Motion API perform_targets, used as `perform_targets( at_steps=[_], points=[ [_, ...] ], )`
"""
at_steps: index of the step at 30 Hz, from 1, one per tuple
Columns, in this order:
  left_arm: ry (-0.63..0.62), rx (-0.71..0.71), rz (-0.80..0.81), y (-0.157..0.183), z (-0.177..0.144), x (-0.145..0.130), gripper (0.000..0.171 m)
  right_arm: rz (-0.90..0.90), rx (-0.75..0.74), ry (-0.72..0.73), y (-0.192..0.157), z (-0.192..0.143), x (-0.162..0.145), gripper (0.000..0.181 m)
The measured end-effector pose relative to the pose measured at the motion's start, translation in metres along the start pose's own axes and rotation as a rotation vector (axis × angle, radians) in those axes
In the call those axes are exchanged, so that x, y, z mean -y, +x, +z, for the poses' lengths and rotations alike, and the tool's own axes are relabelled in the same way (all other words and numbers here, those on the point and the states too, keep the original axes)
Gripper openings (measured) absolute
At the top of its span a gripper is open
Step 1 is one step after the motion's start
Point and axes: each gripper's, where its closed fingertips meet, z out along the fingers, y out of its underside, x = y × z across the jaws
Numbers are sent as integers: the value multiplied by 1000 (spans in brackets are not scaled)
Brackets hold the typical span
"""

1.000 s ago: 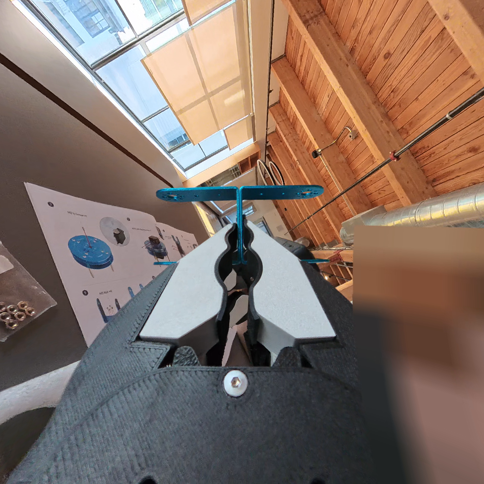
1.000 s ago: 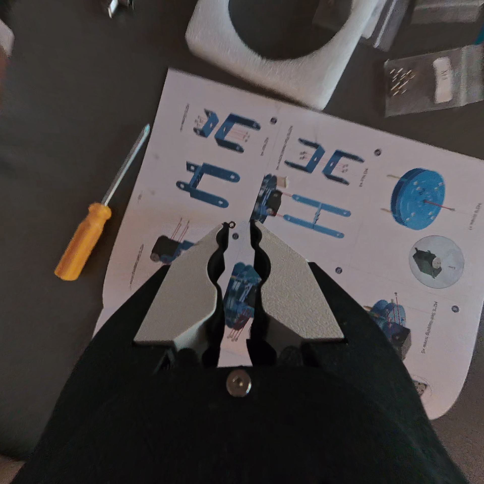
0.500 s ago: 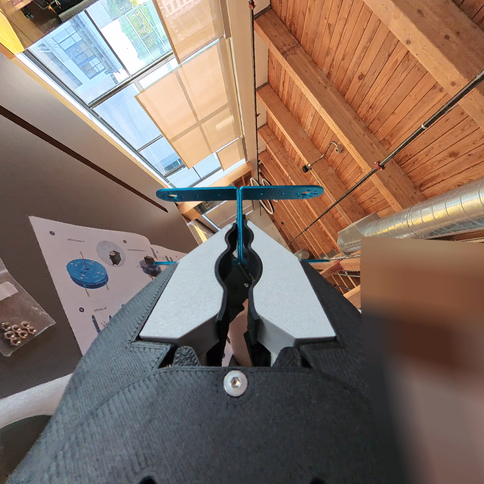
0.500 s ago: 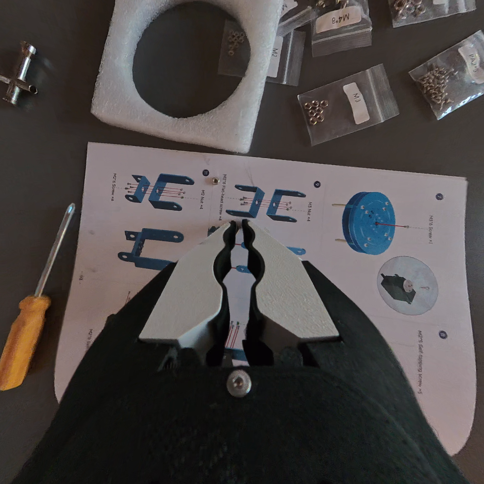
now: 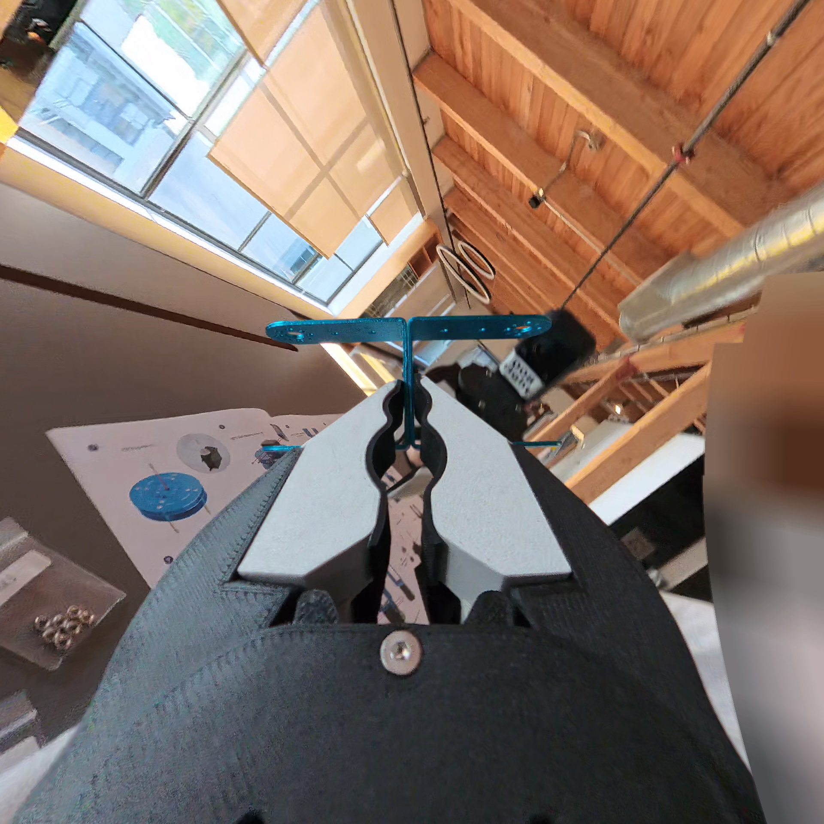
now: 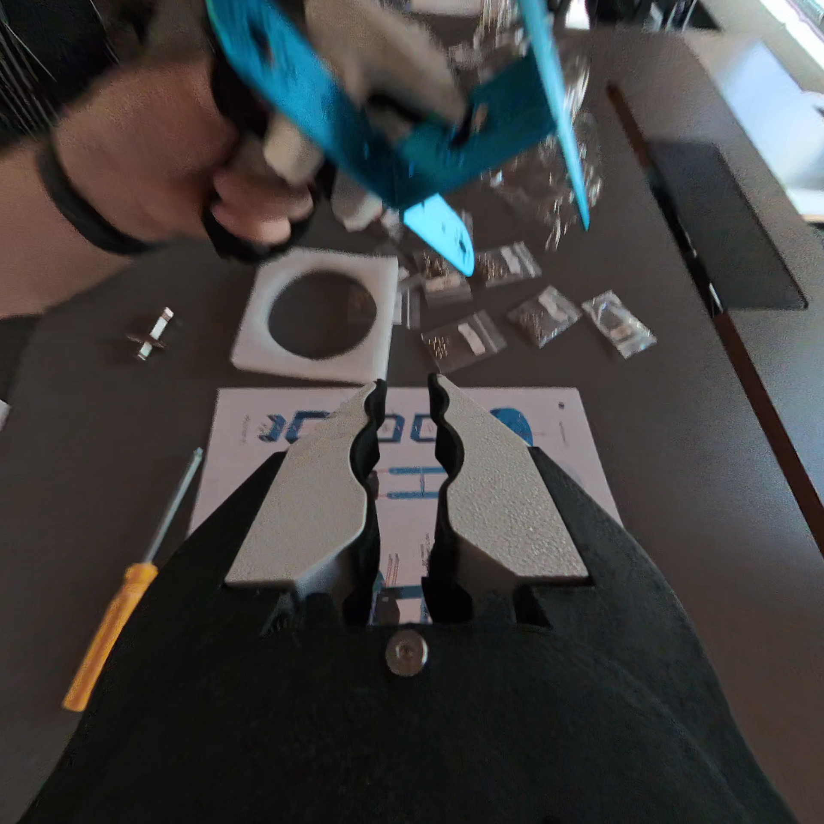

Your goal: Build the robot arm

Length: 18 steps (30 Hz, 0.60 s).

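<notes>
Above the instruction sheet (image 6: 557,450), I am pinching the blue bracket (image 5: 406,332) in my left gripper (image 5: 408,388), raised clear; my right gripper (image 6: 403,387) is hovering, jaws spread, empty.

A: Where does the left wrist view look from?
B: From just behind the left gripper (image 5: 408,388), low over the desk (image 5: 111,379) and tipped steeply upward, so it mostly faces the windows (image 5: 178,147) and the wooden ceiling (image 5: 602,111).
A: And the right wrist view?
B: It sits behind the right gripper (image 6: 403,388), higher up, facing forward and down across the desk (image 6: 669,446) toward its far edge.
A: What do they share?
B: The instruction sheet (image 5: 147,468) (image 6: 575,446), a bag of nuts (image 5: 62,611) (image 6: 461,341), and the blue bracket (image 5: 408,332) (image 6: 401,147), close and blurred in the right view.
</notes>
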Motion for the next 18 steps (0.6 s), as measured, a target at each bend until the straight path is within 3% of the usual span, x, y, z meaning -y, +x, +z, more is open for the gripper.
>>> perform_targets(
  at_steps=[4, 6, 9, 11, 12, 13, 14, 18],
  points=[
    [-83, -35, 234, 22, 12, -14, 1, 152, 126, 230, -2, -48, 55, 27],
    [-121, -31, 306, 28, 17, -22, 1, 178, 99, 324, 5, -66, 69, 34],
    [-147, -53, 301, 36, 24, -34, 1, -91, -34, 416, -1, -82, 80, 44],
    [-158, -36, 311, 37, 30, -42, 1, -244, -88, 370, -10, -78, 76, 43],
    [-160, -16, 330, 36, 32, -45, 1, -305, -121, 341, -12, -76, 75, 39],
    [-163, -1, 352, 36, 34, -48, 2, -381, -176, 333, -13, -76, 76, 14],
    [-153, 8, 373, 37, 36, -49, 2, -455, -265, 335, -9, -79, 79, 6],
    [-74, 112, 579, 43, 37, -46, 2, -759, -487, 332, -12, -85, 84, 1]
  ],
)
